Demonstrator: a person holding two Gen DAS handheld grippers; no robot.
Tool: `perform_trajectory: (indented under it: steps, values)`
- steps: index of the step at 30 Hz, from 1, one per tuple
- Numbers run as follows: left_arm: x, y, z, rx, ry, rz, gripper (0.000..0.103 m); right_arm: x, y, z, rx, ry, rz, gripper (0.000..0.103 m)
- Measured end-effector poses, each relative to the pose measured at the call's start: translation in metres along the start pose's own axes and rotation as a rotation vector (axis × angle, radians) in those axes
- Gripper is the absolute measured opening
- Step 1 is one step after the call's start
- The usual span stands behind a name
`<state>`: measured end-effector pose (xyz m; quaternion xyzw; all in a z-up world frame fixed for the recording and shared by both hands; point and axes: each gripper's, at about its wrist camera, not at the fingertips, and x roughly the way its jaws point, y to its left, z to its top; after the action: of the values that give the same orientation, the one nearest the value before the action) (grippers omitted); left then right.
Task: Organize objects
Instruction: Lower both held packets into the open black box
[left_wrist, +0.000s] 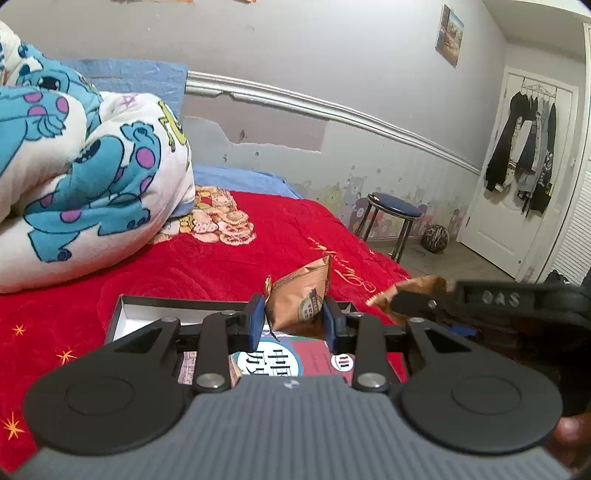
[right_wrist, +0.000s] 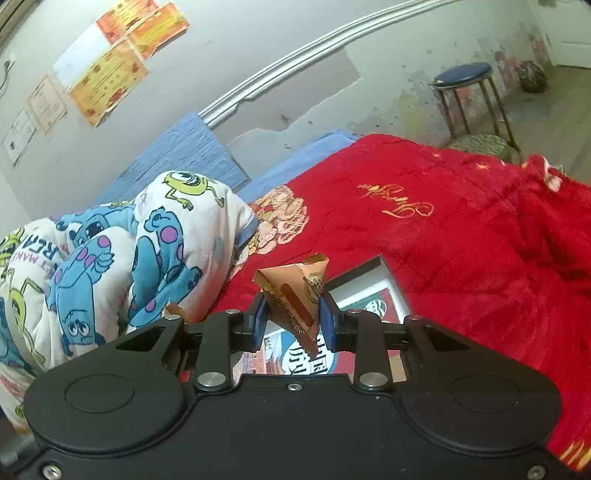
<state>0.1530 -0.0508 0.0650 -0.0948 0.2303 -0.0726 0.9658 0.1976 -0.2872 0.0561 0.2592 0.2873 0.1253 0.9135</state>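
My left gripper (left_wrist: 294, 317) is shut on a tan snack packet (left_wrist: 301, 295) and holds it over an open black-rimmed box (left_wrist: 122, 314) on the red bed cover. My right gripper (right_wrist: 291, 317) is shut on a second tan packet (right_wrist: 297, 295) above the same box (right_wrist: 384, 273). The right gripper also shows at the right edge of the left wrist view (left_wrist: 406, 299) with its packet (left_wrist: 424, 286). Red and white printed cards or packs (left_wrist: 291, 358) lie inside the box, and they also show in the right wrist view (right_wrist: 376, 302).
A rolled cartoon-print duvet (left_wrist: 85, 177) lies on the bed to the left, close to the box. The red cover (right_wrist: 461, 240) stretches to the right. A blue-topped stool (left_wrist: 393, 210) and a ball (left_wrist: 436, 238) stand on the floor beyond the bed.
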Motion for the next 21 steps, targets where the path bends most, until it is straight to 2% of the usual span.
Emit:
perform_trajectory:
  steps: [4,7,9,11,16,18,21]
  values:
    - [0.013,0.014,-0.012,-0.062,0.091,-0.019,0.038,0.014,-0.006,-0.012,0.006,0.076,-0.01,0.029]
    - [0.029,0.019,-0.027,-0.08,0.208,-0.041,0.038,0.029,-0.005,-0.027,-0.017,0.148,-0.051,0.029]
    - [0.037,0.02,-0.036,-0.076,0.259,-0.036,0.038,0.039,-0.006,-0.036,-0.004,0.205,-0.08,0.029]
    - [0.041,0.019,-0.042,-0.064,0.283,-0.034,0.038,0.044,-0.005,-0.043,-0.006,0.231,-0.101,0.029]
    - [0.046,0.01,-0.054,-0.008,0.323,-0.001,0.038,0.04,0.003,-0.052,-0.086,0.216,-0.173,0.029]
    - [0.048,0.005,-0.057,0.02,0.326,0.036,0.039,0.041,0.001,-0.051,-0.069,0.225,-0.173,0.029]
    - [0.048,0.0,-0.058,0.039,0.325,0.036,0.039,0.044,-0.003,-0.052,-0.047,0.242,-0.181,0.029]
